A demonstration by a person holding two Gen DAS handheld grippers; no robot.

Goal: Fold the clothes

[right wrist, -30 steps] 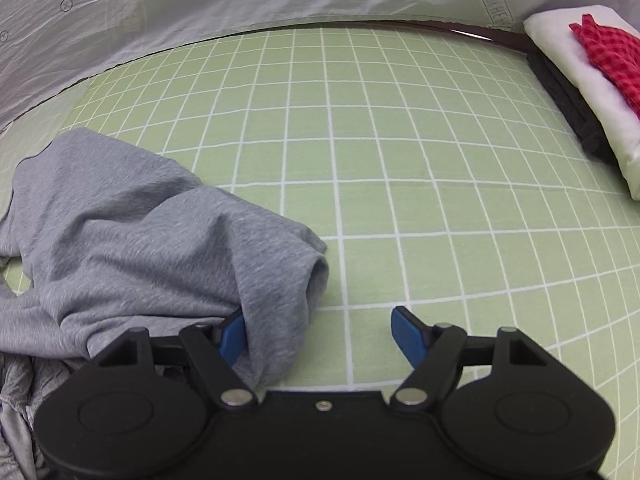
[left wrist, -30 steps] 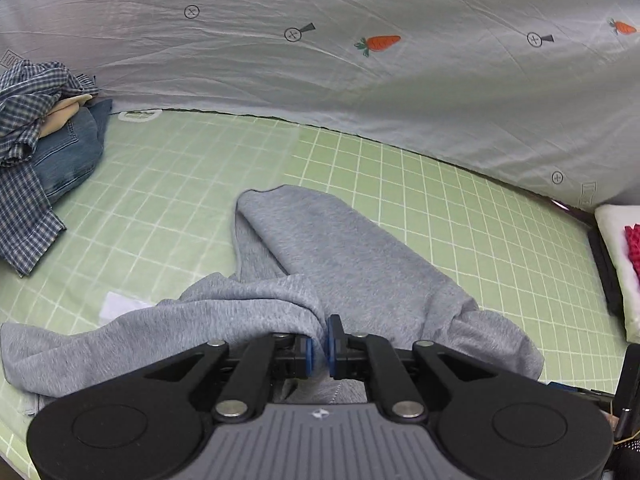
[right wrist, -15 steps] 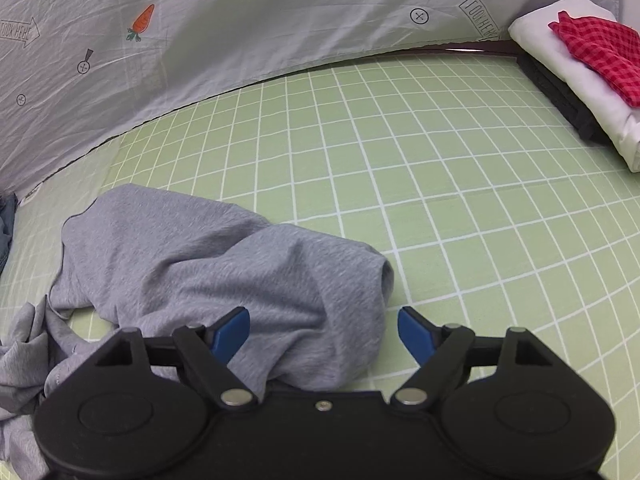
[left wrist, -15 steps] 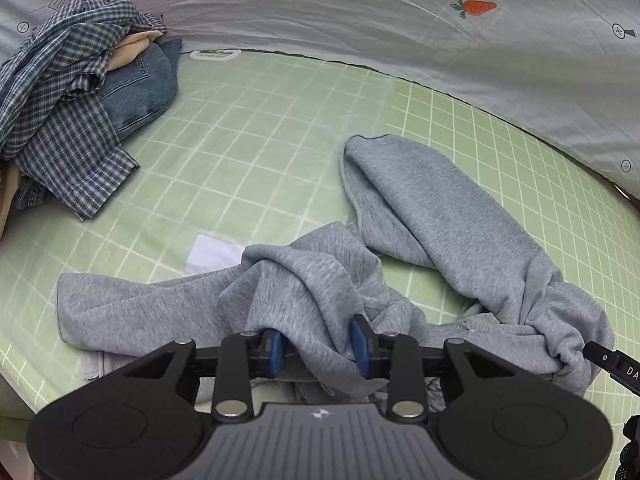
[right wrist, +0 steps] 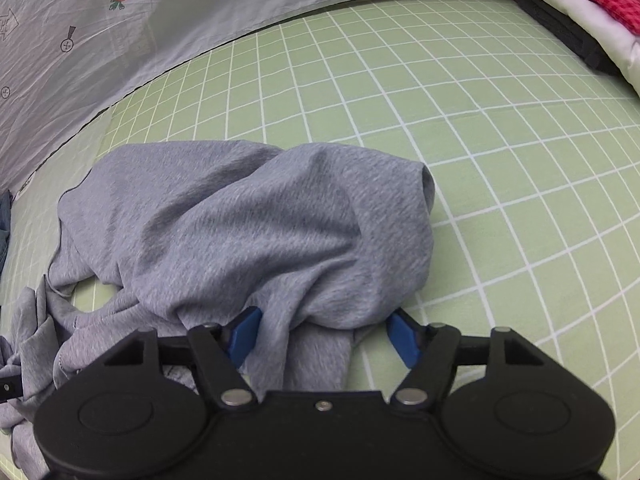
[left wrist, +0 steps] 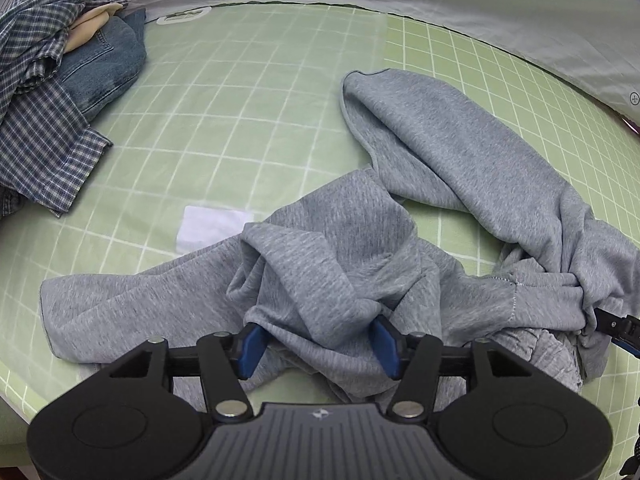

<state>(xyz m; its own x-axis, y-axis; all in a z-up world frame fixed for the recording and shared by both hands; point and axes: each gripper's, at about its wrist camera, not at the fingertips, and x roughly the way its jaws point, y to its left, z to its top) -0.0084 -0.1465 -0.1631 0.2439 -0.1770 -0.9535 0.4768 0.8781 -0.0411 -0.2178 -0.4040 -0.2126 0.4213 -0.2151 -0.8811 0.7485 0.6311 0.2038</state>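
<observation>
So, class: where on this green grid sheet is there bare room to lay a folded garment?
Bare grid sheet runs between the grey garment and the white and red stack. A second patch lies between the garment and the plaid and denim pile. Near both grippers it is crowded.

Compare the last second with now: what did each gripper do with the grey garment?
The left gripper went from shut on the crumpled grey fleece garment to open, letting it go. The right gripper, open throughout, moved in until the fabric bunched between its fingers. The blue checked shirt pile stayed put.

Grey garment point(left wrist: 332, 248) soft matt fleece; sheet point(right wrist: 460, 92) smooth cloth.
</observation>
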